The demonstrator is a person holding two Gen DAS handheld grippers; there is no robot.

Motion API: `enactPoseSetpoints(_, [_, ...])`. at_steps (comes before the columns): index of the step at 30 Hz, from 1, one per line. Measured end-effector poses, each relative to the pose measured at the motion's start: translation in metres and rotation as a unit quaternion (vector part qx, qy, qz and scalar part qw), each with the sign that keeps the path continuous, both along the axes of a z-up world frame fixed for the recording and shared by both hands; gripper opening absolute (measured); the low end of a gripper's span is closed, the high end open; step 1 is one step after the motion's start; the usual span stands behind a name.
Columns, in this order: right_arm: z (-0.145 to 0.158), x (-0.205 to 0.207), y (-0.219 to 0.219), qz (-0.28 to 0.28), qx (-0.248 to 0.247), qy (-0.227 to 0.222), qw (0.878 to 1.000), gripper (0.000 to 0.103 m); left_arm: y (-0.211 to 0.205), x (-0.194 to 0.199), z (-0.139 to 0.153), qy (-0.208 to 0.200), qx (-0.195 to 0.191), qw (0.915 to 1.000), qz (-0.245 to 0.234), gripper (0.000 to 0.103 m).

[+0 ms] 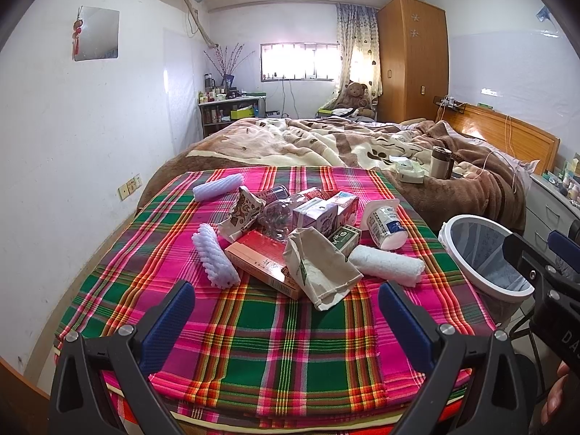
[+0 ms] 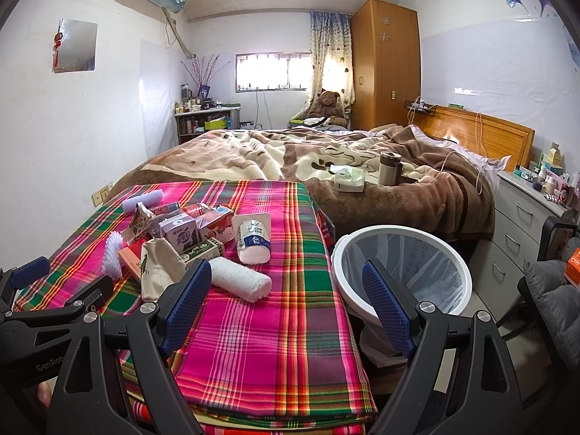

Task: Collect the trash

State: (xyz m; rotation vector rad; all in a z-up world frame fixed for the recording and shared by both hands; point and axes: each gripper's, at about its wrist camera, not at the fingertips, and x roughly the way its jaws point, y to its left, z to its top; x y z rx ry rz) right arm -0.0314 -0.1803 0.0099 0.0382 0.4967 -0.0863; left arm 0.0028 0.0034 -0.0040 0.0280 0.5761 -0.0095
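Note:
A pile of trash lies on the plaid cloth (image 1: 253,333): a crumpled paper bag (image 1: 319,268), a red box (image 1: 264,261), white foam rolls (image 1: 388,264) (image 1: 215,259), a yoghurt cup (image 1: 386,226), purple cartons (image 1: 315,215) and a clear bottle (image 1: 275,214). A white-rimmed bin (image 2: 402,272) stands right of the cloth, also in the left wrist view (image 1: 485,253). My left gripper (image 1: 286,304) is open and empty, just short of the pile. My right gripper (image 2: 286,282) is open and empty, between the foam roll (image 2: 241,279) and the bin.
A bed with a brown blanket (image 2: 326,166) lies behind the cloth, with a tissue box (image 2: 348,180) and a flask (image 2: 388,168) on it. White drawers (image 2: 522,224) and a grey chair (image 2: 554,290) stand at the right. A wall runs along the left.

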Motion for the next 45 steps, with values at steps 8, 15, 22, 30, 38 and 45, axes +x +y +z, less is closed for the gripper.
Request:
enactPoseSetpoints(8, [-0.001,0.0,0.0,0.001,0.001,0.001,1.0,0.087,0.001,0.0,-0.001,0.0,0.0,1.0,0.001,0.103])
enactPoseSetpoints(15, [-0.001,0.0,0.001,0.001,0.0,0.001,1.0,0.087,0.002,0.0,-0.001,0.0,0.001,1.0,0.001,0.103])
enactPoseSetpoints(22, [-0.002,0.001,0.001,0.001,0.0,0.003,1.0,0.087,0.005,0.003,-0.004,0.004,0.0,1.0,0.001,0.103])
enactPoseSetpoints(30, [-0.013,0.021,-0.007,0.039,0.011,-0.001,0.999,0.087,0.011,0.021,-0.018,0.026,-0.023,0.9992,-0.022,0.103])
enactPoseSetpoints(38, [-0.043,0.069,-0.003,0.103,-0.012,0.054,0.993,0.087,0.02,0.052,-0.041,0.085,-0.063,0.9926,-0.06,0.096])
enactPoseSetpoints(45, [-0.062,0.092,0.009,0.16,-0.024,0.11,0.981,0.087,0.036,0.079,-0.057,0.137,-0.117,0.9824,-0.047,0.085])
